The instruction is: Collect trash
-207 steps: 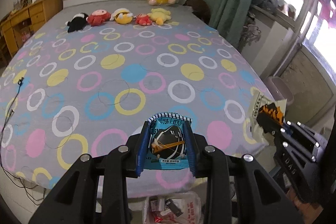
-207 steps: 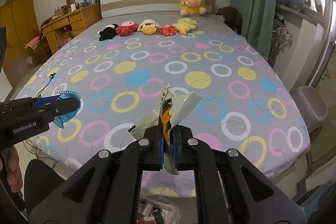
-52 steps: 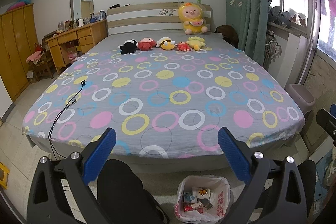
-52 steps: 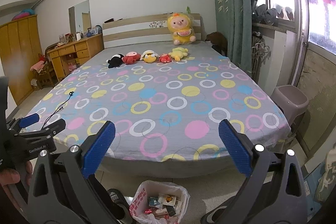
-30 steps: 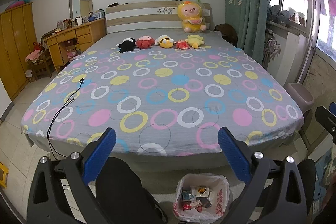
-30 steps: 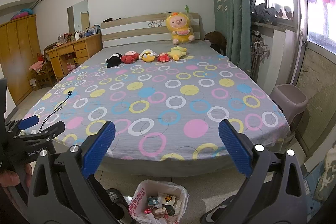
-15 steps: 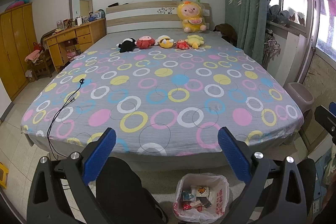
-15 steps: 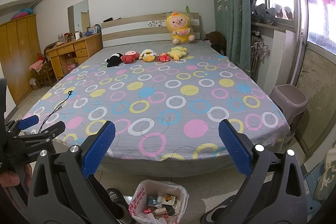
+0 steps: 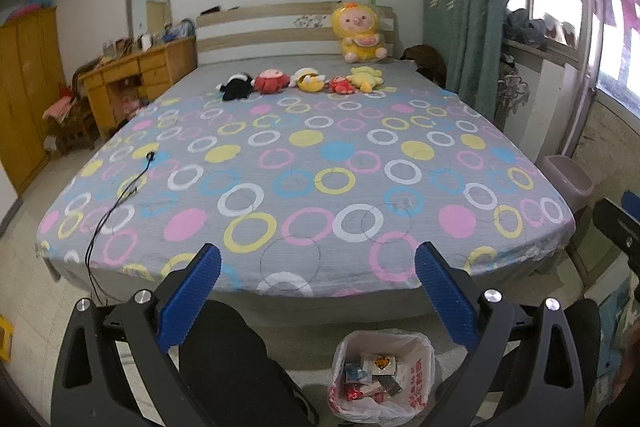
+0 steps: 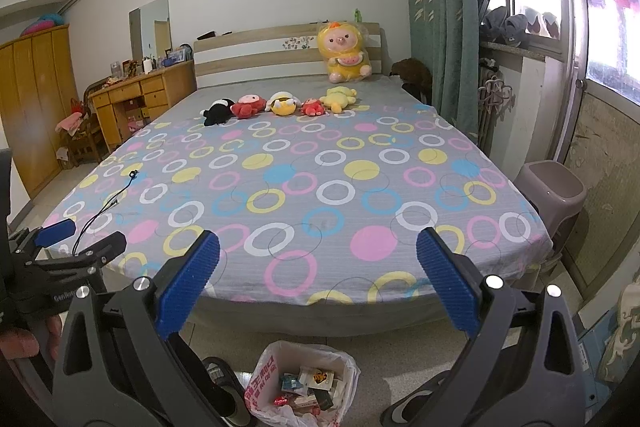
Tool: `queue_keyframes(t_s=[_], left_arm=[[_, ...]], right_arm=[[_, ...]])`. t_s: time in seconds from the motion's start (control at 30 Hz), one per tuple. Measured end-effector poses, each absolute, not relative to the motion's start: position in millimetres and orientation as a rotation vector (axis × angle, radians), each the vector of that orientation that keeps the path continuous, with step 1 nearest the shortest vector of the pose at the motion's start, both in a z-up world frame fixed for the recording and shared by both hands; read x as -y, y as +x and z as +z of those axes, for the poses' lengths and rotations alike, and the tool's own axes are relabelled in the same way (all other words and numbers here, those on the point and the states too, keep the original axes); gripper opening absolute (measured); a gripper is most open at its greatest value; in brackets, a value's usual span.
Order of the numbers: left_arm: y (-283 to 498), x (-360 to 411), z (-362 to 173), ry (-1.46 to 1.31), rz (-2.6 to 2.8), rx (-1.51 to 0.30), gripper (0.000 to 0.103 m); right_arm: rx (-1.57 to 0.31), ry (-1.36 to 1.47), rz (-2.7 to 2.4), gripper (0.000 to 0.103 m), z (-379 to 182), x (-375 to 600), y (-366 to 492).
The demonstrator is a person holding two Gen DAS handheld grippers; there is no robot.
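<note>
A white plastic trash bag (image 9: 416, 371) stands on the floor at the foot of the bed, holding several wrappers (image 9: 374, 377); it also shows in the right wrist view (image 10: 264, 383). My left gripper (image 9: 316, 285) is wide open and empty, held above the floor in front of the bed. My right gripper (image 10: 318, 277) is wide open and empty, above the bag. The left gripper also shows at the left edge of the right wrist view (image 10: 80, 239). No trash shows on the bed (image 9: 312, 163).
Several plush toys (image 9: 304, 83) line the head of the bed, with a big yellow one (image 9: 358, 35) at the headboard. A black cable (image 9: 120, 195) lies on the bed's left side. A grey lidded bin (image 10: 554, 195) stands right of the bed. A wooden desk (image 9: 132, 75) is at left.
Early on each gripper was shut on a wrapper over the bed. Now both are open and empty, back from the bed, and the wrappers lie in the bag. Nothing moved in the last second.
</note>
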State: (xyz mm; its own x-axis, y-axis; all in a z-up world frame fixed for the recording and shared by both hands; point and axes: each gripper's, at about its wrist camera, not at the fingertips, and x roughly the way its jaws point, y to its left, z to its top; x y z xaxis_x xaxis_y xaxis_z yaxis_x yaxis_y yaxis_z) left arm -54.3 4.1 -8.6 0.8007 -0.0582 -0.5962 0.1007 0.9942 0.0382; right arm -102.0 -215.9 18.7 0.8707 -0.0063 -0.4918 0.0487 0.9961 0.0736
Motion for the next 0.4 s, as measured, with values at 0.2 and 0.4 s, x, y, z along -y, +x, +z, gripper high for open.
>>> queue_keyframes(t_s=[0.2,0.4], left_arm=[[-51.9,-5.7,-11.6,0.048,-0.071,-0.658,0.095],[-50.3,-8.4,-12.6,0.044,-0.059,-0.668,0.095]], right_arm=[[-0.52,0.087,-0.03,0.096,16.4,216.5,-101.9],[-0.52,0.087,-0.028,0.096,14.5,217.2,-101.6]])
